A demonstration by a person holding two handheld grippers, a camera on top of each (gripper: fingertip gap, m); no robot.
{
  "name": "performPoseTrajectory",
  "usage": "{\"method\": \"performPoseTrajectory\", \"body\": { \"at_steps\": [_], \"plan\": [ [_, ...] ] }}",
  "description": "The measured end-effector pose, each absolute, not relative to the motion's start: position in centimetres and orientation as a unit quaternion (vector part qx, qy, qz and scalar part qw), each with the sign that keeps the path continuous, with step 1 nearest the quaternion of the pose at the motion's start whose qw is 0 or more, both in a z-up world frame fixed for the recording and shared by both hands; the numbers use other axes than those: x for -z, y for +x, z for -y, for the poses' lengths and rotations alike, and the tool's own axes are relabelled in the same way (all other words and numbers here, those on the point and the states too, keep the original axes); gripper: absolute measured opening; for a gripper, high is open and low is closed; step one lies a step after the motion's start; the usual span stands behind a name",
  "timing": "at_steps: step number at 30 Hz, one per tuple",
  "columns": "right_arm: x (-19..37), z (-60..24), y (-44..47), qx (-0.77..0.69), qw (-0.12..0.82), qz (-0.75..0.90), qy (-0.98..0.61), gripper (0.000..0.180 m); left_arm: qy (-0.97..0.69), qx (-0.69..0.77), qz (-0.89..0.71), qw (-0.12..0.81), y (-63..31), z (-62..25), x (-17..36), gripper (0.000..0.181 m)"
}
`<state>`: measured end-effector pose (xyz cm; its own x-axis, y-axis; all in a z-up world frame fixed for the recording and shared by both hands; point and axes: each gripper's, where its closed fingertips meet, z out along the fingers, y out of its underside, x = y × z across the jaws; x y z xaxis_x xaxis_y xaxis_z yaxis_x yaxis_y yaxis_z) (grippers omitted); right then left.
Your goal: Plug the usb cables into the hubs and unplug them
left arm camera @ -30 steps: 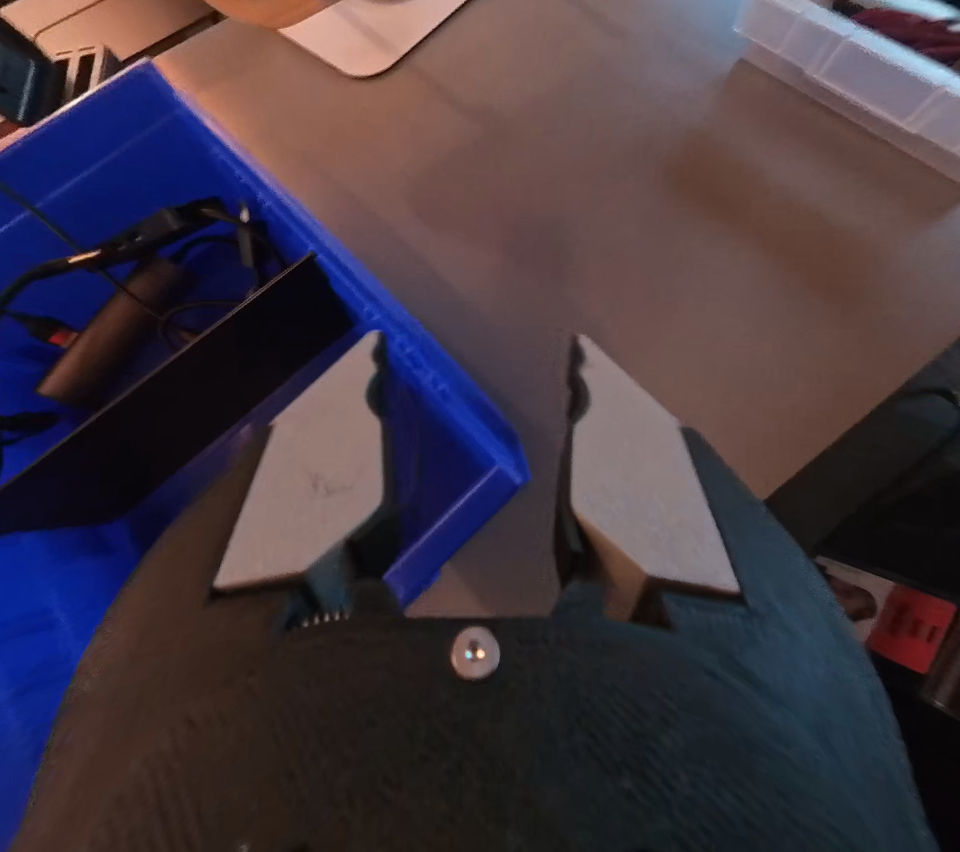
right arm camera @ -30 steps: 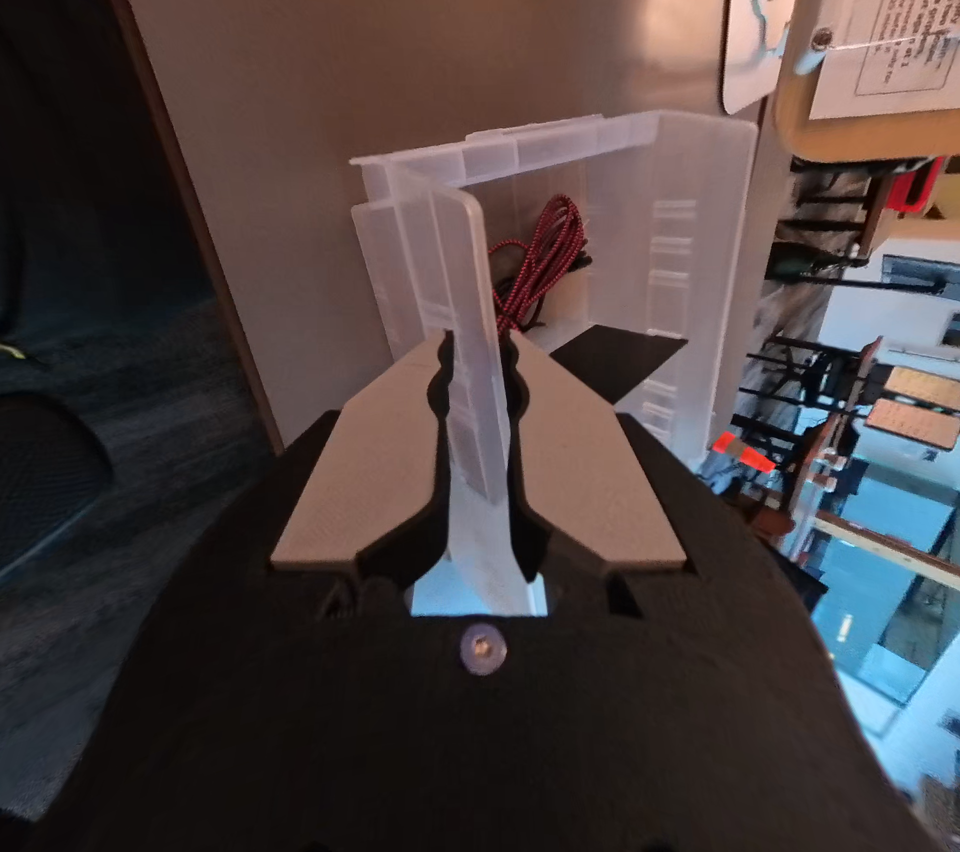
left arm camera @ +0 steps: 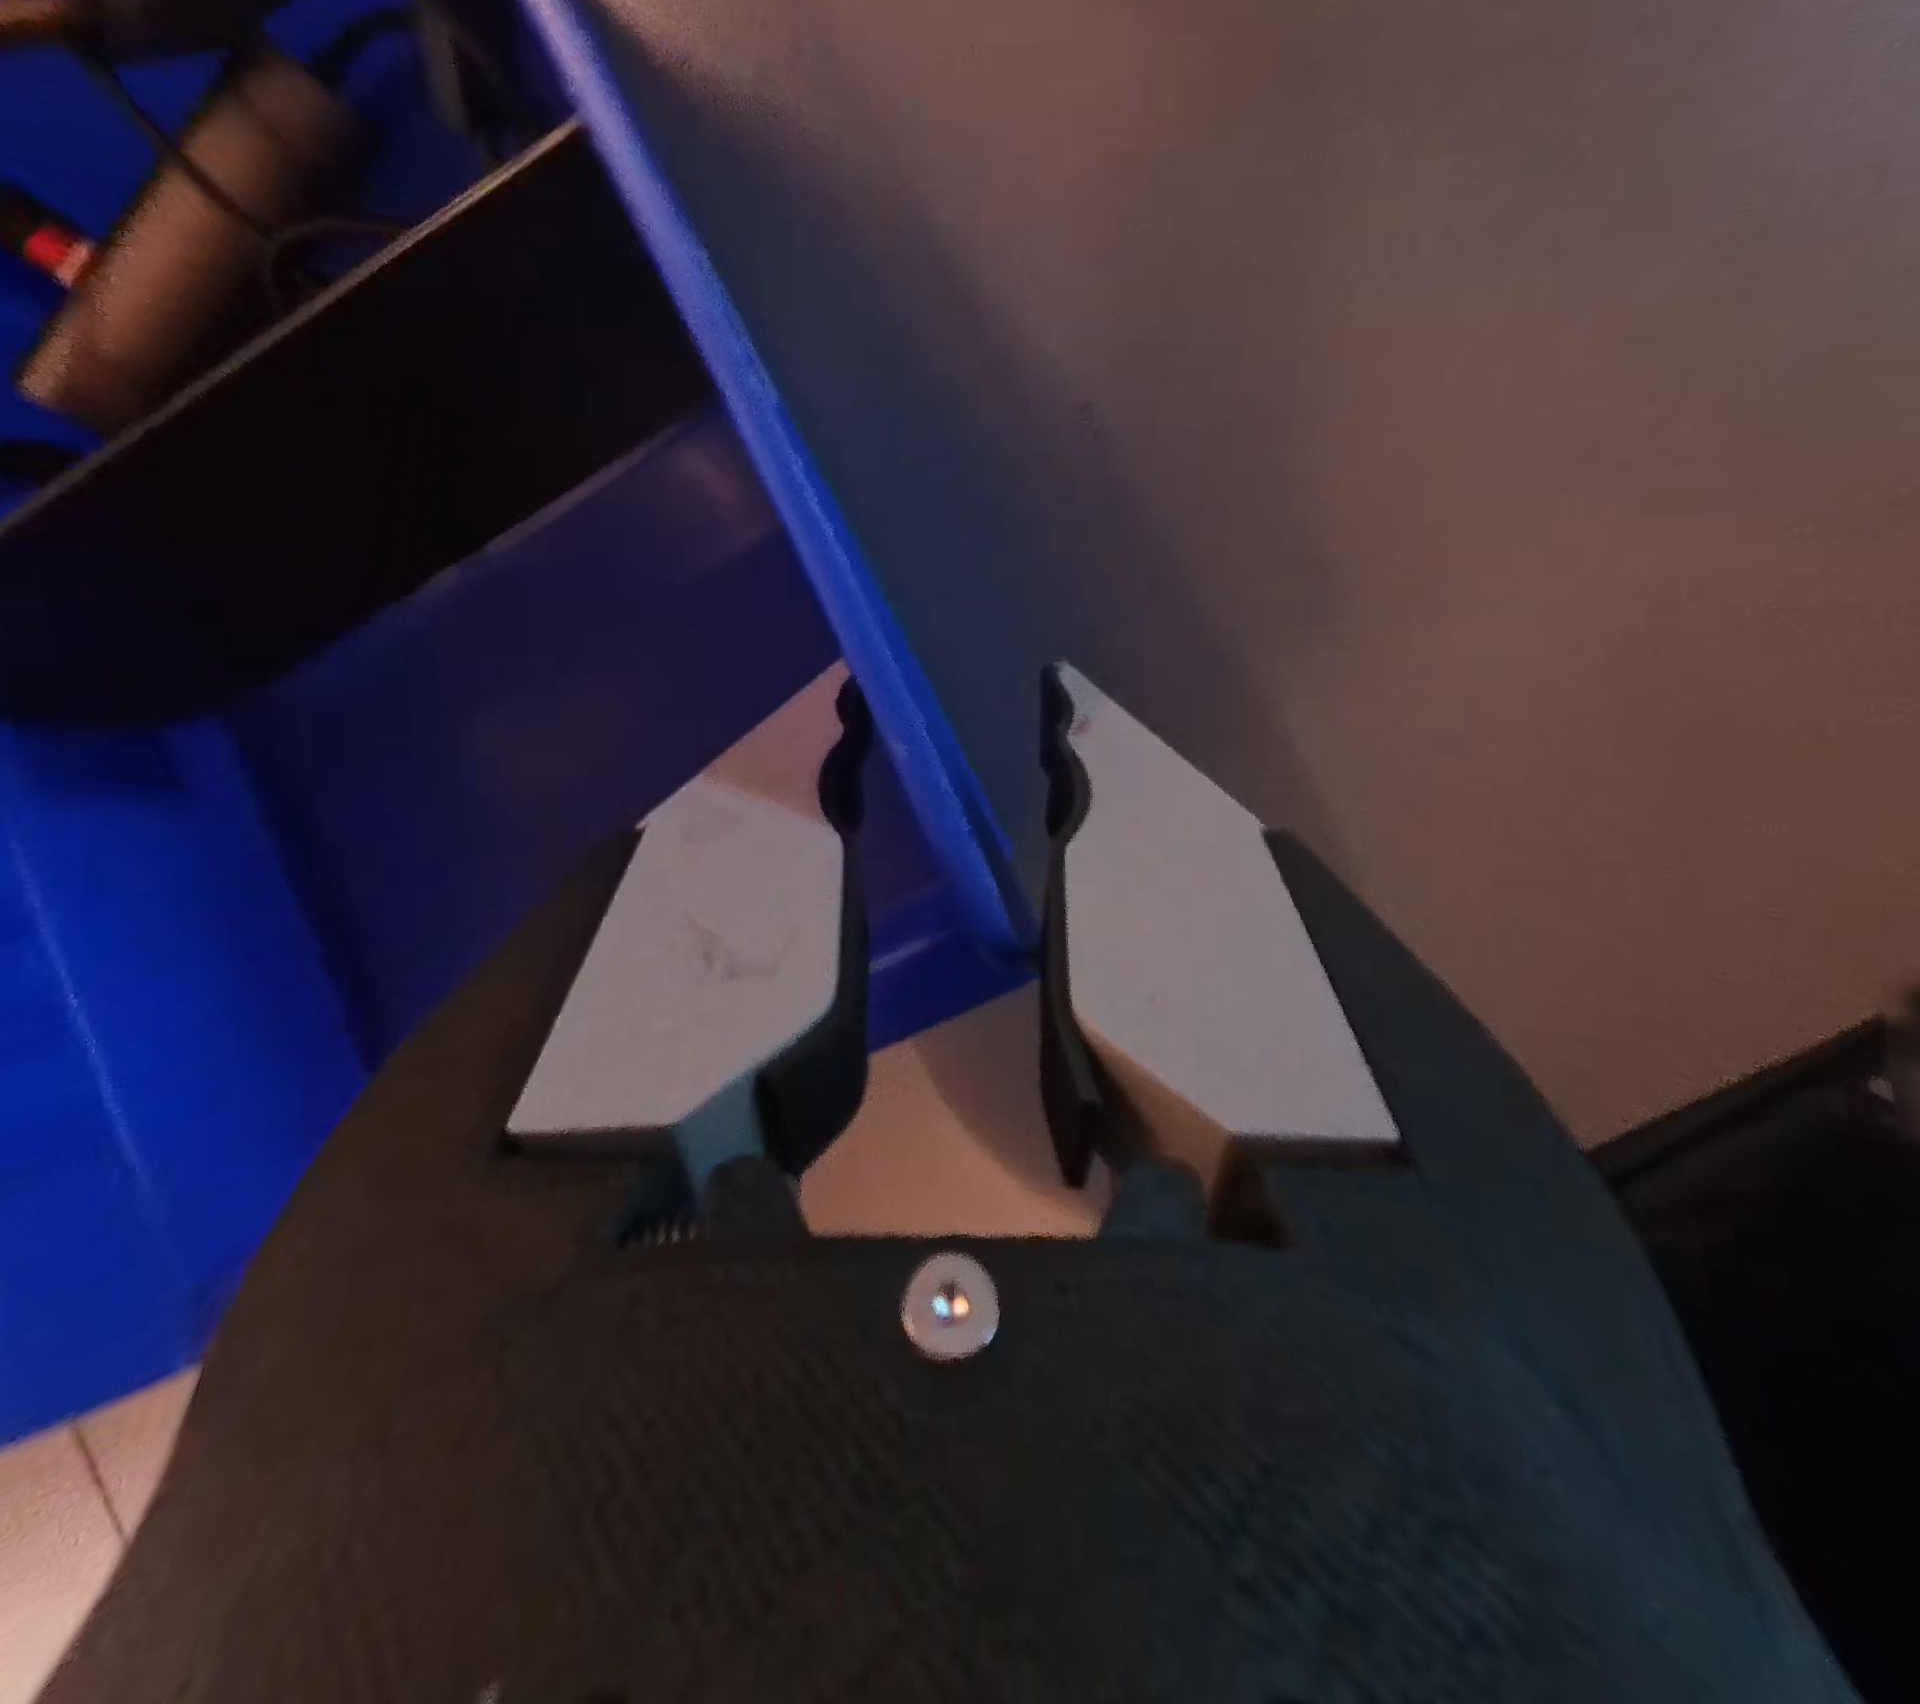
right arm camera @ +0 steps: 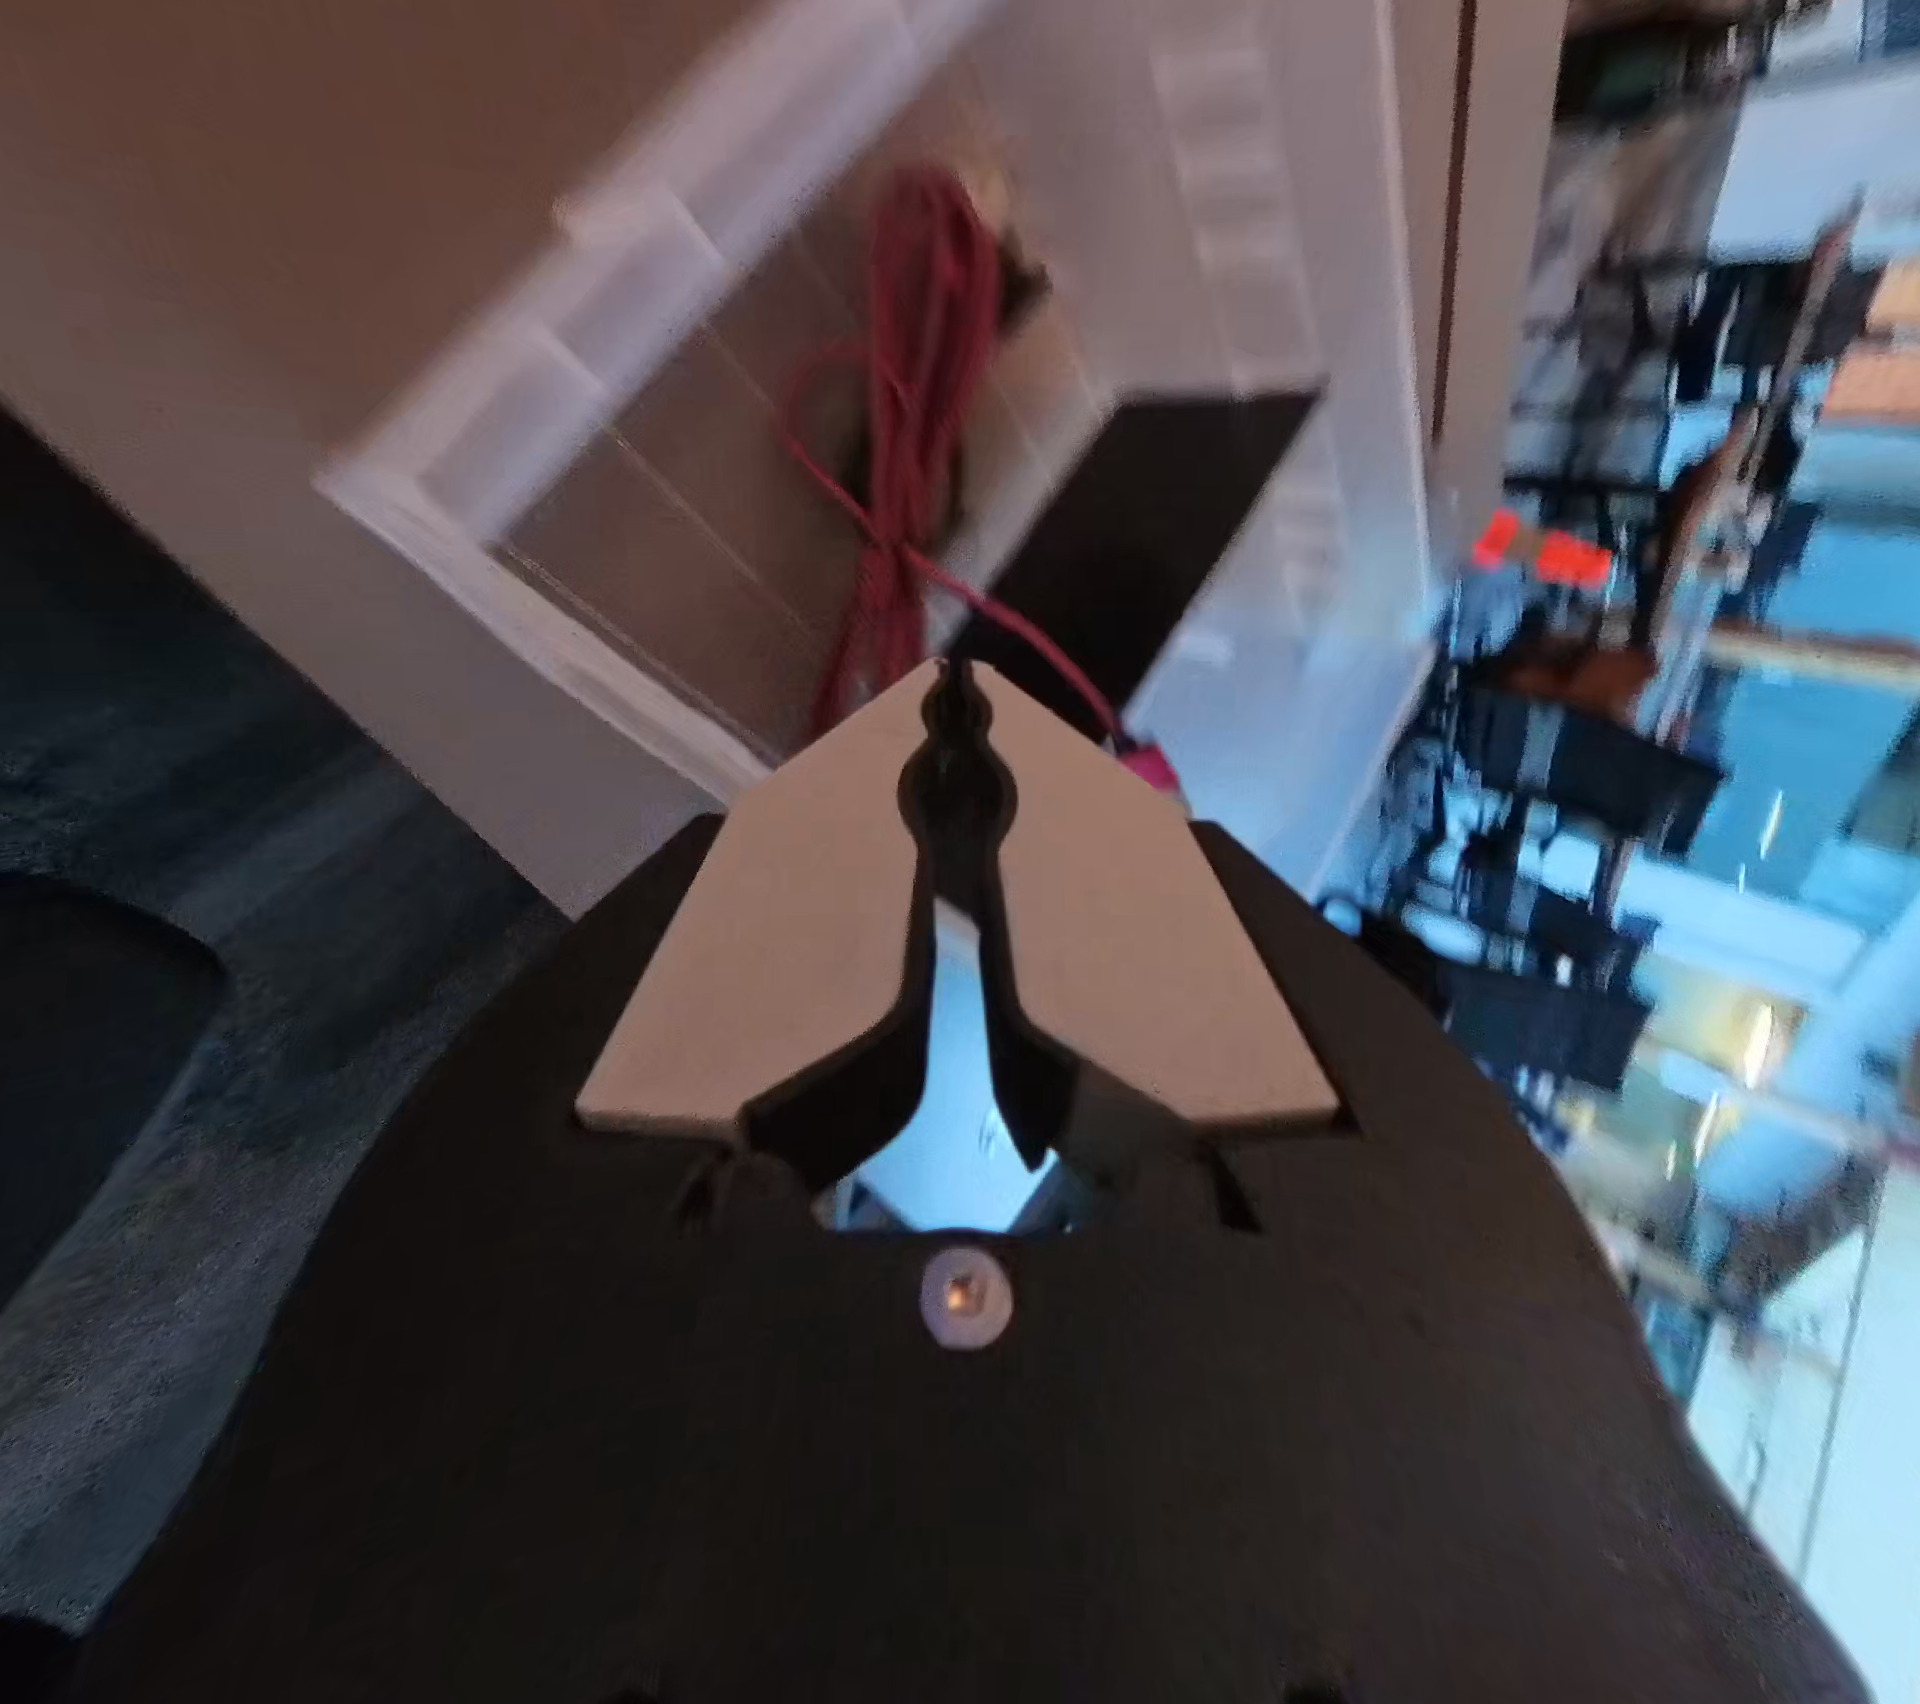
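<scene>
A blue bin (left arm camera: pixel 727 324) fills the left of the left wrist view. Behind its black divider (left arm camera: pixel 364 449) lie a dark hub (left arm camera: pixel 187 231) and black cables, all blurred. My left gripper (left arm camera: pixel 951 698) is open and straddles the bin's right wall near its front corner, one finger inside and one outside. In the right wrist view, a clear plastic bin (right arm camera: pixel 644 252) holds a red cable bundle (right arm camera: pixel 914 366) and a black divider (right arm camera: pixel 1143 511). A red strand leads to a pink plug (right arm camera: pixel 1143 761) behind my right finger. My right gripper (right arm camera: pixel 951 672) is shut, with nothing seen between its tips.
The brown table top (left arm camera: pixel 1351 304) stretches to the right of the blue bin. Its edge and a dark drop show at the lower right (left arm camera: pixel 1714 1187). In the right wrist view, dark floor (right arm camera: pixel 156 719) lies left of the table, and blurred room furniture is at the right. My hands' fingertips stand some 50 cm from each other.
My left gripper has moved in over the blue bin's right wall, narrowed, and the view has tilted. My right gripper has let go of the clear bin's wall and shut.
</scene>
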<state>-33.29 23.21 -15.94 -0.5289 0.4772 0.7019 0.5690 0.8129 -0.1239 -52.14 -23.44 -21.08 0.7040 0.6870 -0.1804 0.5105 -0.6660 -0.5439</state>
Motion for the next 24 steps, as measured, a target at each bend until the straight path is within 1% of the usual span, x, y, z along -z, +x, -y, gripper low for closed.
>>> {"method": "performPoseTrajectory", "body": {
  "at_steps": [1, 4, 6, 7, 8, 10, 11, 12, 13, 14, 15, 18, 20, 24],
  "plan": [
    [15.8, -25.0, -32.9, 0.066, 0.38, 0.861, -0.331, 0.0, -0.889, -0.188, 0.345, 0.234, -52.3, 24.1, 21.1, 0.03],
    [14.8, -29.8, -31.7, 0.061, 0.384, 0.813, -0.433, 0.0, -0.883, -0.179, 0.365, 0.237, -52.4, 25.6, 21.1, 0.031],
    [13.5, -31.0, -31.5, 0.031, 0.395, 0.779, -0.486, 0.0, -0.88, -0.167, 0.37, 0.245, -52.3, 25.8, 21.2, 0.031],
    [12.8, -29.8, -32.0, -0.015, 0.396, 0.774, -0.494, 0.0, -0.88, -0.162, 0.371, 0.247, -52.2, 25.7, 21.3, 0.032],
    [11.9, -27.8, -32.7, -0.073, 0.395, 0.775, -0.487, 0.006, -0.881, -0.161, 0.372, 0.244, -52.2, 25.7, 21.5, 0.033],
    [10.3, -22.4, -34.0, -0.178, 0.389, 0.788, -0.443, 0.009, -0.885, -0.169, 0.368, 0.232, -52.3, 25.3, 21.7, 0.039],
    [9.9, -19.6, -34.4, -0.211, 0.381, 0.8, -0.412, 0.012, -0.888, -0.17, 0.361, 0.229, -52.2, 24.9, 21.7, 0.039],
    [10.1, -17.1, -34.6, -0.225, 0.371, 0.817, -0.378, 0.014, -0.89, -0.173, 0.357, 0.223, -52.1, 24.6, 21.8, 0.044],
    [10.6, -15.0, -34.8, -0.22, 0.365, 0.836, -0.345, 0.013, -0.892, -0.178, 0.354, 0.216, -52.1, 24.5, 21.9, 0.046],
    [11.4, -13.6, -35.0, -0.202, 0.367, 0.851, -0.317, 0.009, -0.894, -0.182, 0.351, 0.212, -52.2, 24.3, 22.0, 0.047],
    [12.3, -12.5, -35.5, -0.179, 0.372, 0.862, -0.294, 0.0, -0.895, -0.182, 0.348, 0.211, -52.1, 24.1, 22.1, 0.048],
    [15.4, -10.4, -36.3, -0.124, 0.349, 0.89, -0.267, 0.0, -0.897, -0.187, 0.342, 0.207, -52.2, 23.7, 22.2, 0.051],
    [17.3, -10.5, -36.4, -0.089, 0.327, 0.903, -0.264, 0.0, -0.898, -0.184, 0.34, 0.21, -52.1, 23.6, 22.2, 0.052],
    [19.9, -14.4, -35.0, 0.002, 0.289, 0.917, -0.275, 0.0, -0.898, -0.176, 0.336, 0.222, -52.1, 23.6, 22.1, 0.051]
  ]
}}
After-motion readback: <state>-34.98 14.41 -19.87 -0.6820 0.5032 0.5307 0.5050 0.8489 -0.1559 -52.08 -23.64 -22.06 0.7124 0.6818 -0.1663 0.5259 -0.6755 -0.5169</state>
